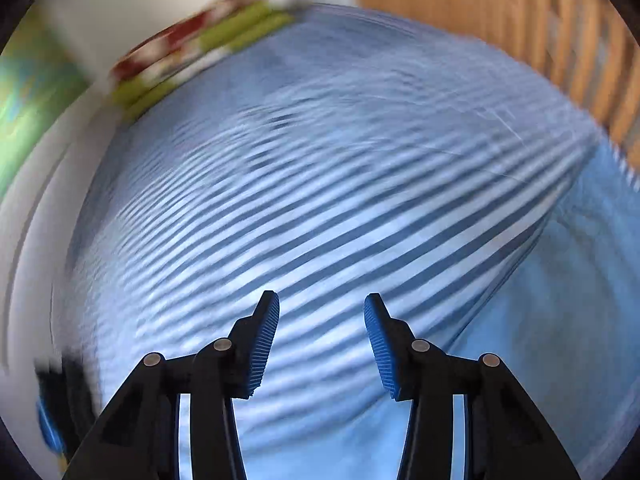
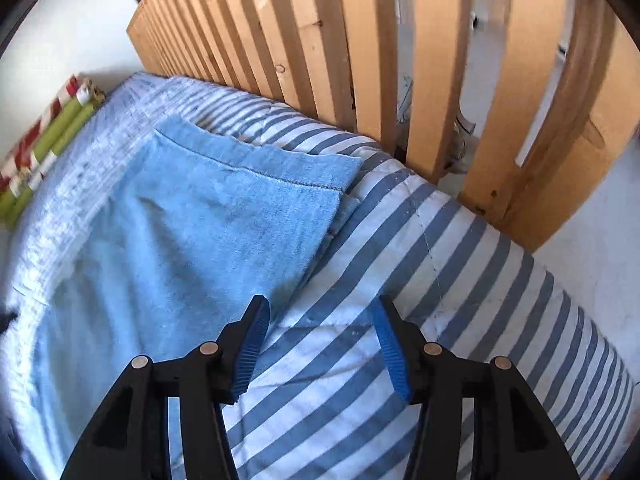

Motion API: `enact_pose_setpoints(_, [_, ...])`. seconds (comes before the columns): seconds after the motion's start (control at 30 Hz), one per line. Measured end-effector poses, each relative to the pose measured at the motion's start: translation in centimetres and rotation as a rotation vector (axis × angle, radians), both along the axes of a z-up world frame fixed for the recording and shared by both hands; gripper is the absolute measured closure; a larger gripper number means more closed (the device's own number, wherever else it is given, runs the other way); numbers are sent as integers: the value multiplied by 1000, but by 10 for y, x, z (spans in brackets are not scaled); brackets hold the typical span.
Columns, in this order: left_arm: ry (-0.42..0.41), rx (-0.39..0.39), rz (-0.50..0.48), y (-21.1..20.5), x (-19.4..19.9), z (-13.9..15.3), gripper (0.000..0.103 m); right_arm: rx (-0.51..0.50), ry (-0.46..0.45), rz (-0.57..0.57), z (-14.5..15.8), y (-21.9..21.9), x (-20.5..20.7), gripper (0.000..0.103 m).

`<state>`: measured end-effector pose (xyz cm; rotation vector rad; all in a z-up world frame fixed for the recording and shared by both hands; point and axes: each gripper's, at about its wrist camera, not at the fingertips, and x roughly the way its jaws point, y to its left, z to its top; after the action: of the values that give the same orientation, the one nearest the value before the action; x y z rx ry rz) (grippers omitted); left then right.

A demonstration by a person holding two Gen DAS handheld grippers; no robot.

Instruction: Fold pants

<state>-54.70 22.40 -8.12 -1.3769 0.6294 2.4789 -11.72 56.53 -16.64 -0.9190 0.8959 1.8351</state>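
Both tongs empty over light blue pants lying on a striped bed.

Left wrist view, blurred: the left tongs (image 1: 321, 340) stand apart with nothing between them, above the striped bed cover (image 1: 280, 200); the pants (image 1: 580, 280) lie to their right. Right wrist view: the right tongs (image 2: 320, 344) are likewise apart and empty, and the pants (image 2: 192, 220) lie just left of them, long axis running away toward the wooden slatted rail (image 2: 320, 40), stitched hem at the far end. The right tongs look nearer.
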Motion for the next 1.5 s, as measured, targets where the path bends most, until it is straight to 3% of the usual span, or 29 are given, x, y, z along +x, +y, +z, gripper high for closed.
enact_pose_setpoints(0.07, [3,14,76,-72,28,20,55,6,52,12,11,-7,4,54])
enact_pose_setpoints(0.2, [32,24,226,-222,119,50,55,-3,130,114,25,-31,-11,53])
enact_pose_setpoints(0.3, [47,79,363,-333,190,69,55,-12,175,222,30,-60,-32,53])
enact_pose_setpoints(0.43, [124,77,546,-465,278,99,54,-46,208,384,30,-113,-52,52])
enact_pose_setpoints(0.5, [155,97,634,-523,313,115,48,-65,209,460,30,-141,-60,52])
enact_pose_setpoints(0.57, [147,162,693,-569,332,117,37,-54,197,537,32,-178,-71,52])
enact_pose_setpoints(0.67, [64,268,712,-614,335,87,34,-55,163,664,34,-237,-90,52])
enact_pose_setpoints(0.83, [-113,404,656,-624,321,-1,34,-124,160,934,36,-351,-99,52])
enact_pose_setpoints(0.97, [-165,408,602,-587,299,-47,34,-215,131,1082,17,-422,-112,52])
enact_pose_setpoints(1.07, [-106,385,525,-558,305,-40,35,-251,86,1150,-4,-462,-130,52])
enact_pose_setpoints(1.2, [-96,380,314,-501,327,-17,35,-294,74,1100,-25,-472,-159,52])
enact_pose_setpoints(1.37, [-134,353,95,-411,320,-17,35,-309,146,1004,-2,-446,-181,52])
enact_pose_setpoints(1.5, [-168,304,17,-358,301,-31,34,-300,153,993,11,-438,-204,52])
